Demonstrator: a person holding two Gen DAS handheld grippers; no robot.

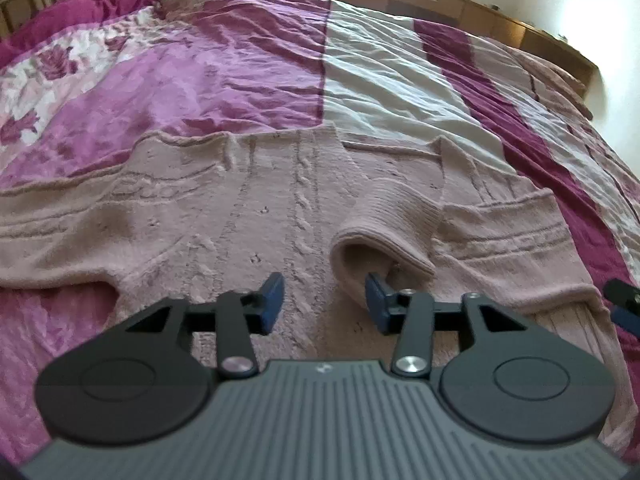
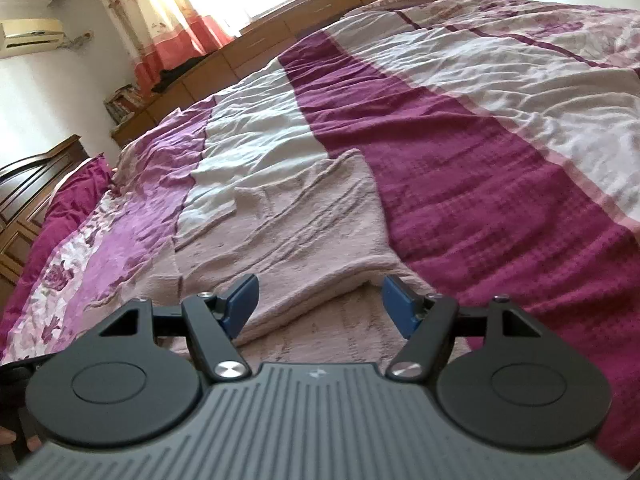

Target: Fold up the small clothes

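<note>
The pink cable-knit sweater (image 1: 248, 208) lies flat on the bed (image 1: 380, 80) with 1 sleeve (image 1: 384, 216) folded in; both hand-held grippers, left (image 1: 324, 300) and right (image 2: 320, 300), gape empty; remaining folds are pending.

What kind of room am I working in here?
Most likely a bedroom: a large bed with a purple and white bedspread, a curtained window, and wooden cabinets along the wall.

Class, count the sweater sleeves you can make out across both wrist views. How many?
2. On the pink sweater, one sleeve is folded in over the body, cuff toward the left gripper; the other sleeve stretches out left. None seems hidden.
</note>
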